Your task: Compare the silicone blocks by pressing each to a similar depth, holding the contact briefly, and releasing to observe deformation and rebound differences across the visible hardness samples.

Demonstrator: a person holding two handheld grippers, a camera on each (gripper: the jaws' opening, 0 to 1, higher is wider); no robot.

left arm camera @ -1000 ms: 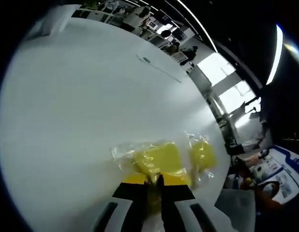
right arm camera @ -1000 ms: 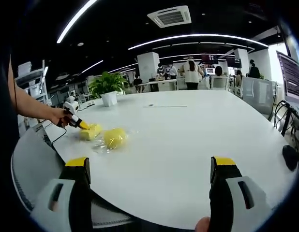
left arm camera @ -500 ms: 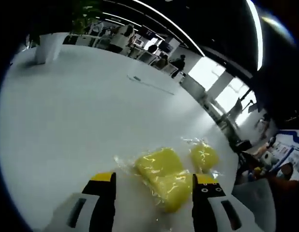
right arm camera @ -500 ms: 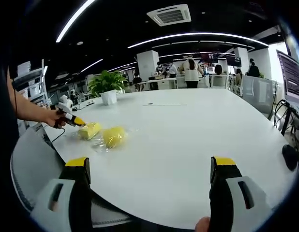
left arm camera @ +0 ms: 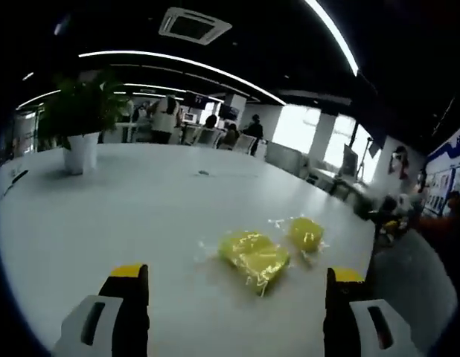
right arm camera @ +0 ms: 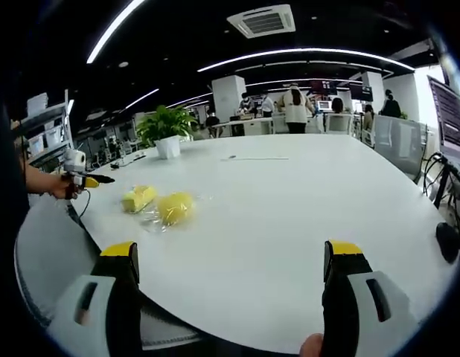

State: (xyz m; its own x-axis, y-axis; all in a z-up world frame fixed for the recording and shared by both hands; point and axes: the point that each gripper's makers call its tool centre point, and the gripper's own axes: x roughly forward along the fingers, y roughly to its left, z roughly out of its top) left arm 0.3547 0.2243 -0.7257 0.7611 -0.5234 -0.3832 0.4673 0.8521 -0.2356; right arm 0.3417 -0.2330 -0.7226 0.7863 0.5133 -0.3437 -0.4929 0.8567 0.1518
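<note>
Backing off the nearer silicone block [left arm camera: 254, 255], the left gripper [left arm camera: 236, 312] spreads wide (likely released to watch rebound), while the right gripper [right arm camera: 228, 286] idles agape above the counter [right arm camera: 289, 208].

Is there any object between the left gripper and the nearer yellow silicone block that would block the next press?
Nothing visible does. In the left gripper view, the left gripper is open, with bare white table between its jaws and the nearer yellow block. Only the block's own clear wrapping covers it. The second block lies beyond.
</note>
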